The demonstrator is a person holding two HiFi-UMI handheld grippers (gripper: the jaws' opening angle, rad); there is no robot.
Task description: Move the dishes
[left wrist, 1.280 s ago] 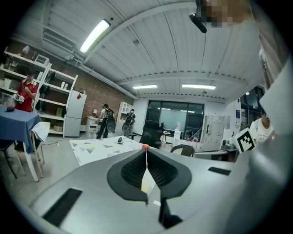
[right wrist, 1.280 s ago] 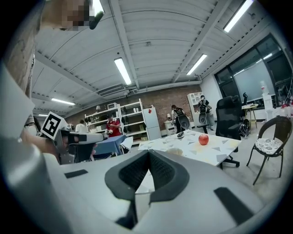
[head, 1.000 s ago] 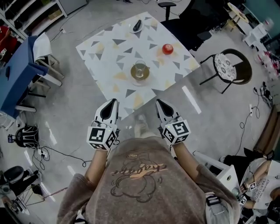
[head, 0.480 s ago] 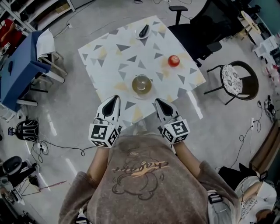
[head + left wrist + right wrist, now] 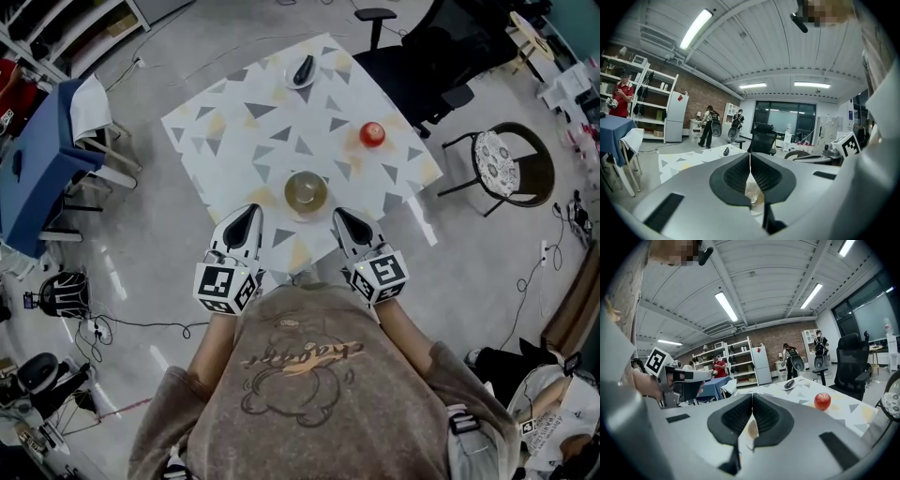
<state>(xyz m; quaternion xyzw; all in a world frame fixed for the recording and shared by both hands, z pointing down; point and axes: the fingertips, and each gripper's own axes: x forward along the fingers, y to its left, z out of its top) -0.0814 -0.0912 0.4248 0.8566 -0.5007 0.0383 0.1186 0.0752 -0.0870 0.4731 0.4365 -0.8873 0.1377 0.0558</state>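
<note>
A clear glass on a plate (image 5: 306, 191) stands near the front edge of the table (image 5: 234, 141), which has a triangle-patterned cloth. A red apple (image 5: 372, 134) lies to its right, and a small plate with a dark object (image 5: 303, 70) sits at the far edge. My left gripper (image 5: 247, 217) and right gripper (image 5: 341, 219) hover side by side at the table's near edge, both shut and empty, short of the glass. The glass and plate (image 5: 753, 194) show just below the shut left gripper (image 5: 750, 165). The right gripper (image 5: 752, 408) points past the apple (image 5: 822, 401).
A black office chair (image 5: 412, 47) stands behind the table. A round chair with a patterned cushion (image 5: 502, 155) is at the right, a blue table (image 5: 33, 159) at the left. Cables lie on the floor. People stand by far shelves (image 5: 717, 366).
The table and the glass on its plate have come nearer to both grippers as the person stepped forward. Both grippers remain shut and side by side.
</note>
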